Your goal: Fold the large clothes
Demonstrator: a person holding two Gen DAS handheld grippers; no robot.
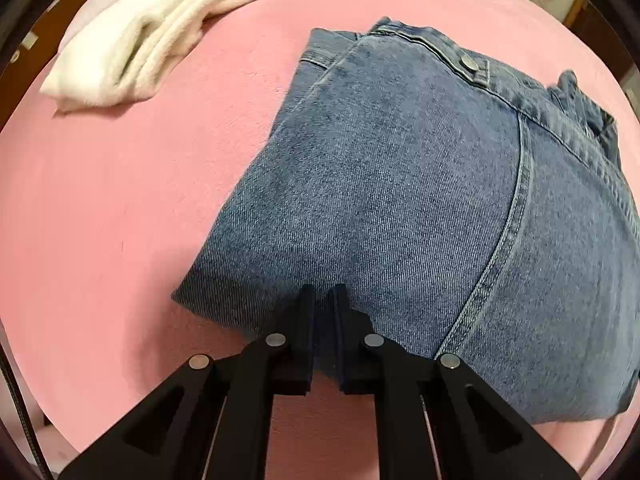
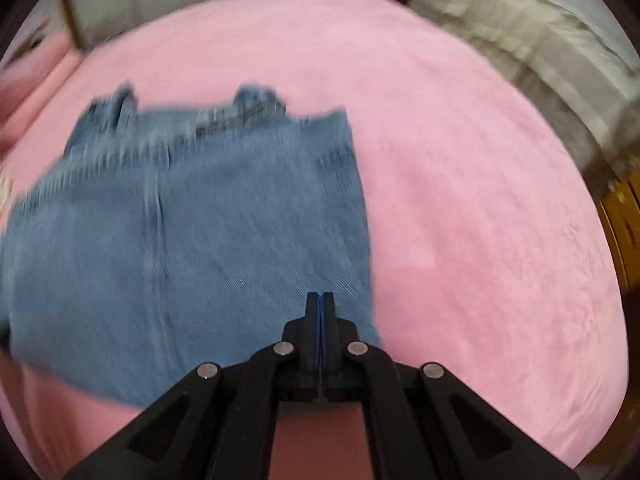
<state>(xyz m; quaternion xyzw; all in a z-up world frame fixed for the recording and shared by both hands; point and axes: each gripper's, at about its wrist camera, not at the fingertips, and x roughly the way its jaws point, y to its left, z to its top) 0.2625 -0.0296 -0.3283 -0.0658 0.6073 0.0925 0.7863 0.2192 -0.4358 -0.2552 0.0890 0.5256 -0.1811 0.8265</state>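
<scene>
Denim jeans (image 1: 380,184) folded on pink bedspread (image 1: 120,220), both grippers angled steeply down, jaws closed, empty.

A bed covered in a pink fleece blanket (image 1: 120,200) carries everything. Folded blue denim jeans (image 1: 400,184) lie flat on it just ahead of both tongs — waistband at the far edge. A folded white garment (image 1: 152,40) rests well beyond the left tongs, off to their left — apart from the jeans.
</scene>
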